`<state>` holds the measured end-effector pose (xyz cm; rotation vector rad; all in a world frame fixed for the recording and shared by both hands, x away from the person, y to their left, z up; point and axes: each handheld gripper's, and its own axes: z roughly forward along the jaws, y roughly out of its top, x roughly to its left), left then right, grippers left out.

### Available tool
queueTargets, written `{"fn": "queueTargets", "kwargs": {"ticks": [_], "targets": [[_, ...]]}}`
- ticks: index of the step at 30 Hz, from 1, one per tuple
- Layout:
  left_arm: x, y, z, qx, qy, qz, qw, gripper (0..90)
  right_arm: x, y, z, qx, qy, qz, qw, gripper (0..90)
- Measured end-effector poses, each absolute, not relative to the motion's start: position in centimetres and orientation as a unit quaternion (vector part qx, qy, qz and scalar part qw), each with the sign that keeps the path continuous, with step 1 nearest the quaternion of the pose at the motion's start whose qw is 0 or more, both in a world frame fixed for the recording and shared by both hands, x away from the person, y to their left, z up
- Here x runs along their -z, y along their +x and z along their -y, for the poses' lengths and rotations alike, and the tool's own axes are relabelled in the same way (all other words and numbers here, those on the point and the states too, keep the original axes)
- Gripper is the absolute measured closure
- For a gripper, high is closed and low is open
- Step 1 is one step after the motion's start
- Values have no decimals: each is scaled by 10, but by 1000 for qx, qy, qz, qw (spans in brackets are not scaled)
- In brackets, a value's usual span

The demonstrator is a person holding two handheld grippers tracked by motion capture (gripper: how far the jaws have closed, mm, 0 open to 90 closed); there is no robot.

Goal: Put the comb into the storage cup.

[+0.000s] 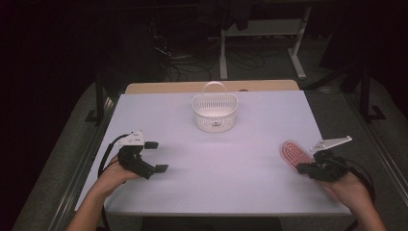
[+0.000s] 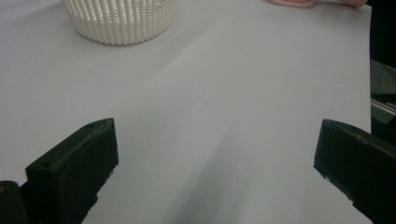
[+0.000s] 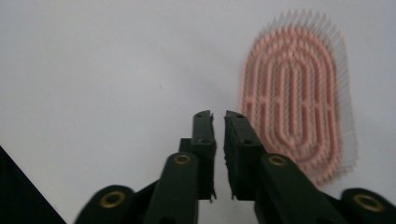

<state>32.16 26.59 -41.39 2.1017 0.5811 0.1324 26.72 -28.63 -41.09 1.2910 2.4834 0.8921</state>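
Observation:
A pink oval brush (image 1: pixel 293 154) with clear bristles lies flat on the white table (image 1: pixel 216 168) at the right. My right gripper (image 1: pixel 301 168) rests just at its near end. In the right gripper view the gripper (image 3: pixel 218 115) has its jaws a narrow slit apart with nothing between them, and the brush (image 3: pixel 294 107) lies just to their right. At the left my left gripper (image 1: pixel 159 156) stands wide open and empty over bare table. Its own view has the left gripper (image 2: pixel 217 135) with its jaws far apart. A white slotted basket (image 1: pixel 215 115) with an upright handle stands at the back middle.
The left gripper view has the basket (image 2: pixel 121 23) at its top left and an edge of the brush (image 2: pixel 289 2) at the top. The table's right edge runs close behind the brush. Beyond the table are a wooden board (image 1: pixel 211 87), dark floor, cables and a desk frame.

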Motion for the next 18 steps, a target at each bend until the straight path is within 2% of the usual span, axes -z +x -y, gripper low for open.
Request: {"fn": "queueTargets", "kwargs": {"ticks": [8,13,14,18], "targets": [[413,320,-266,-54,853,-234,463,0,399,279,259,-365,416,-825,112,528],[412,320,-268,-54,849,-239,468,2,395,287,246,-397,404,-816,114,402],[412,320,-268,-54,849,-239,468,2,395,287,246,-397,404,-816,114,402],[411,318,-269,-55,847,-239,472,2,394,293,235,-409,395,-814,119,280]]}}
